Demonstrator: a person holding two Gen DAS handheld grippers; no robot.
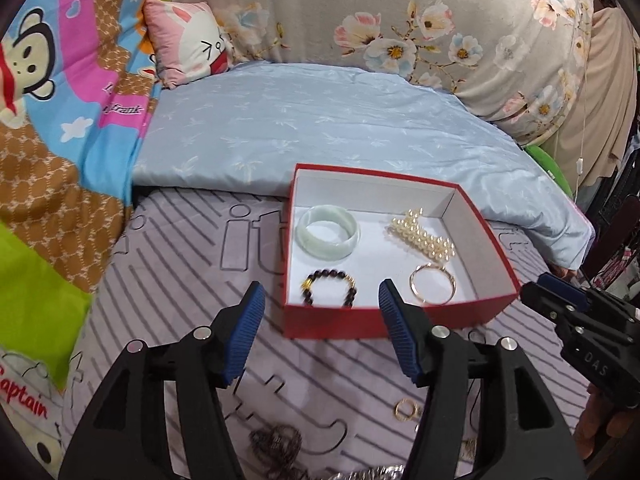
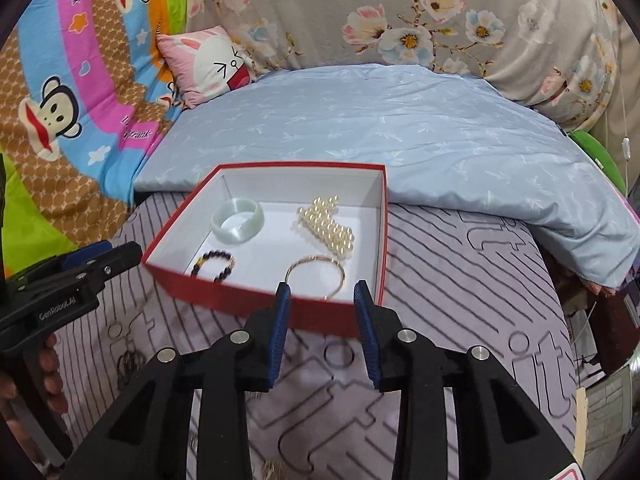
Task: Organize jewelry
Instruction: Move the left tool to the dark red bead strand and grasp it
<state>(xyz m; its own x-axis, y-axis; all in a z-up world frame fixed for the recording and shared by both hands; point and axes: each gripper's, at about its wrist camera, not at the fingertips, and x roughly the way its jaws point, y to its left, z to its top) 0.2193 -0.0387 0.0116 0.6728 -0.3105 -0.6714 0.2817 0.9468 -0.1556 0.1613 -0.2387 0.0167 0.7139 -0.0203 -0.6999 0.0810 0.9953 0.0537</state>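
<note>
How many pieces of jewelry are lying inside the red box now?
4. Pale green jade bangle at back left, cream pearl hair clip at back right, dark beaded bracelet at front left, thin gold bangle at front right of the red cardboard box.

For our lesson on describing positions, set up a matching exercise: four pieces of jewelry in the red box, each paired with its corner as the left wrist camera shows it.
Things:
1. jade bangle
2. pearl piece
3. dark bead bracelet
4. gold bangle

Places in the red box:
A. near right
B. far left
C. near left
D. far right

Pairs: 1-B, 2-D, 3-C, 4-A
</note>
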